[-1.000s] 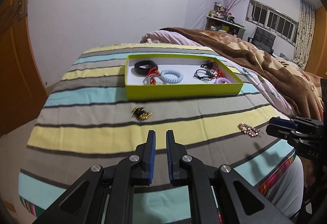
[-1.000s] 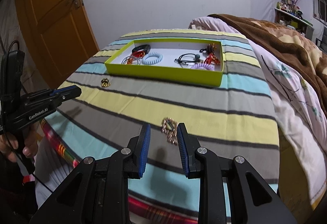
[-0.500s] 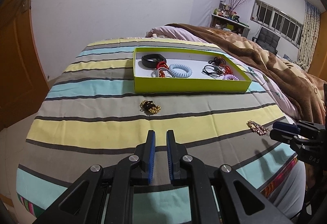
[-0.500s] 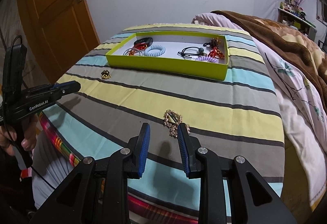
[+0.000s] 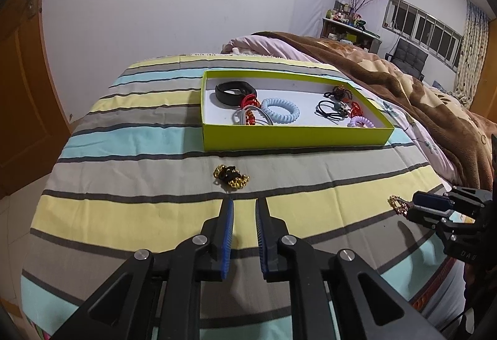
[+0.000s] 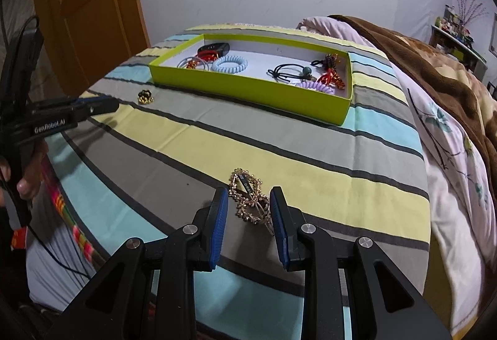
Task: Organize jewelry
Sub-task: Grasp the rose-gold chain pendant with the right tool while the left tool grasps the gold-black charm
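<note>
A striped bedsheet [image 5: 149, 209] in grey, yellow and pale blue is seen across both views. In the left wrist view, the left gripper [image 5: 244, 206] fills the lower centre of the frame; its jaws are opening and nothing is held between them. Just above its tips, on a grey stripe, a small gold bead hair tie [image 5: 231, 177] is seen lying apart from the pads. Higher, in the middle of the frame, a lime-green shallow box [image 5: 295, 136] is set on the sheet, with a black band [image 5: 231, 91], a pale blue spiral hair tie [image 5: 281, 110], black elastic ties [image 5: 330, 110] and a lilac spiral tie [image 5: 362, 122] laid inside. In the right wrist view, the right gripper [image 6: 248, 197] is seen at lower centre with its 2 blue pads spread, and a gold rhinestone hair clip [image 6: 250, 197] lies on the sheet between them; whether the right pad touches it cannot be told. The same box [image 6: 248, 88] appears in the upper middle, and a brown blanket [image 6: 435, 70] is heaped at the right edge. A hand [image 6: 26, 172] is seen at the left edge.
</note>
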Motion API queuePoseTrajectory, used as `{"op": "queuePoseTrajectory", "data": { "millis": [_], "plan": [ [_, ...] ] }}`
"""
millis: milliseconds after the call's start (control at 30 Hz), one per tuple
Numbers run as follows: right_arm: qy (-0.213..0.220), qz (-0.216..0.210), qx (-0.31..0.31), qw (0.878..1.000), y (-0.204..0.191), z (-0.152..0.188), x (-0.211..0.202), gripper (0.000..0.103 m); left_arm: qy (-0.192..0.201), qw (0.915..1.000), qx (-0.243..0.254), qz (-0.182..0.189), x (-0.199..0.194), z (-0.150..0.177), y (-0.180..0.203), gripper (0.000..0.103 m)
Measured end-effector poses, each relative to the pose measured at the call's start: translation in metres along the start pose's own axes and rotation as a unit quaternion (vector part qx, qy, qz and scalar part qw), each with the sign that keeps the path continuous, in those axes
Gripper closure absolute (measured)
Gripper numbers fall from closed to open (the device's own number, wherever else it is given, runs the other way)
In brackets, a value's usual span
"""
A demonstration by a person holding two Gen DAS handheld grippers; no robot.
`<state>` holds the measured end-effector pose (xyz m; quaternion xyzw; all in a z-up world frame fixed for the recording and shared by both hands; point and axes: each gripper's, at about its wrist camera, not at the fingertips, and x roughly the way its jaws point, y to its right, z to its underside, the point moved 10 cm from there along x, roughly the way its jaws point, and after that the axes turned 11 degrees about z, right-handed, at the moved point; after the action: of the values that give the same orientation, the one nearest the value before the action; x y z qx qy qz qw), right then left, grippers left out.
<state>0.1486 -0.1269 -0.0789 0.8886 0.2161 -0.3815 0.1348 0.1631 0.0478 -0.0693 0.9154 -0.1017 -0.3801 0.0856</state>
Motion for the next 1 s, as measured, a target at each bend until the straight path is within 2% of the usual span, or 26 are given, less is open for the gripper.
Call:
{"op": "queuePoseTrajectory", "data": {
  "millis": [200,767,1000],
  "plan": [
    [-0.003,0.003,-0.026,1.0,-0.002,0.003,0.005,0.074,-0.002,1.0,-0.004,0.004,0.007,-0.003,-0.002,0.083],
    [0.009,0.002,-0.085,0.996,-0.004,0.003,0.007,0.074,-0.011,0.9998,-0.013,0.008,0.023,-0.007,-0.008,0.083],
    [0.006,-0.007,-0.084,0.996,-0.004,0.004,0.008,0.071,-0.013,0.9997,-0.015,0.012,0.025,-0.008,-0.007,0.083]
  ]
}}
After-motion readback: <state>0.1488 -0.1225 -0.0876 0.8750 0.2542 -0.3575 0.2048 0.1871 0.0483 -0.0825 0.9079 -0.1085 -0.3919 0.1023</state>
